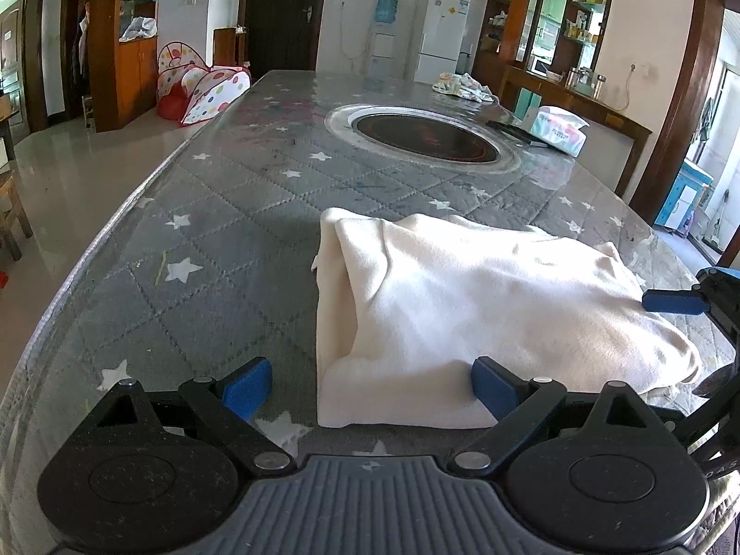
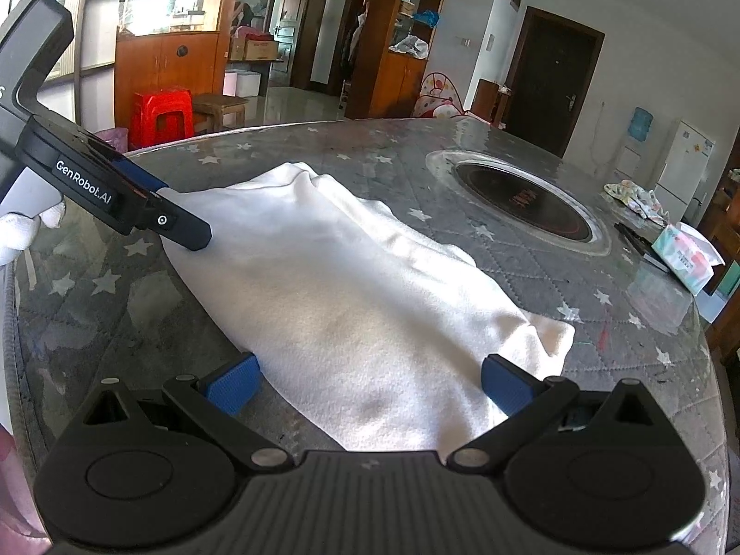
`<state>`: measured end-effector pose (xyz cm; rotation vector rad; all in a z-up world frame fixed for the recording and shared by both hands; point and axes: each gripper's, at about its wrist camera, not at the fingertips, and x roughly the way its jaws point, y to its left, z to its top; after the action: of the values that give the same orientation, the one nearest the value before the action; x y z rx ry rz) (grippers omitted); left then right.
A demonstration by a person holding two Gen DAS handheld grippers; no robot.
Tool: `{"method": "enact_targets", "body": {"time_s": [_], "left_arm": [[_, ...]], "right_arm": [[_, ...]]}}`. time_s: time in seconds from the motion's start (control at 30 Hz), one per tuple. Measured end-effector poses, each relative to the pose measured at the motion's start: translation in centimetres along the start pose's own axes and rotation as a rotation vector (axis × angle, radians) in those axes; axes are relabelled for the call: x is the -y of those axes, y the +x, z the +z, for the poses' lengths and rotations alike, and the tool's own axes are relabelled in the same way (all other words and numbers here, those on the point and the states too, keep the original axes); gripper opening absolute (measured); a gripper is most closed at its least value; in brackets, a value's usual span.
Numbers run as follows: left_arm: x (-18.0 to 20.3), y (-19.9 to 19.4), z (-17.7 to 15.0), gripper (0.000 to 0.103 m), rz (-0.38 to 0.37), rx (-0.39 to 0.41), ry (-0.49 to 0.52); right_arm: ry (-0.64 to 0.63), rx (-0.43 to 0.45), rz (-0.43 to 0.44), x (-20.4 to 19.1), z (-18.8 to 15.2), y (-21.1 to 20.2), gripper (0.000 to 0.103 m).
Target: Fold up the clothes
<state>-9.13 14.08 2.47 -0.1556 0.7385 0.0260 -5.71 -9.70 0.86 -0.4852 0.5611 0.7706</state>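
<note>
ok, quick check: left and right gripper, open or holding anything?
Left gripper: open, holding nothing, at the near edge of the white garment.
Right gripper: open, holding nothing, over the garment.

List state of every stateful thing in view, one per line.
white garment: folded over, lying slack on the table, not gripped
left gripper: open, garment's near corner between the pads
right gripper: open, jaws straddling the garment's edge
tissue pack: opened, a tissue sticking out
patterned cloth: crumpled, unfolded, at the far end
dark door: shut
</note>
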Motion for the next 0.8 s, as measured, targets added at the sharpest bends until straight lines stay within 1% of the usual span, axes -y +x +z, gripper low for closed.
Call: {"method": "enact_targets", "body": {"time_s": [0.3, 0.4, 0.5, 0.67, 0.8], "left_arm": [[-0.3, -0.2, -0.1, 0.096, -0.009, 0.010, -0.008], [-0.7, -0.6, -0.1, 0.095, -0.007, 0.024, -0.014], [-1.2, -0.8, -0.1, 0.096, -0.001, 0.031, -0.023], [-1.8, -1.1, -0.3, 0.096, 0.003, 0.043, -0.049], [-2.2, -1.6, -0.2, 0.095, 0.017, 0.062, -0.054]], "right_arm": [[-0.015, -0.005, -0.008, -0.2, 0.4, -0.1, 0.103], [-0.018, 0.001, -0.005, -0.3, 0.7, -0.3, 0.103], [-0.021, -0.002, -0.003, -0.3, 1.0, -0.2, 0.103], [-0.020, -0.032, 0.008, -0.4, 0.7, 0.3, 0.103], [-0.018, -0.027, 0.009, -0.2, 1.1, -0.3, 0.103]]}}
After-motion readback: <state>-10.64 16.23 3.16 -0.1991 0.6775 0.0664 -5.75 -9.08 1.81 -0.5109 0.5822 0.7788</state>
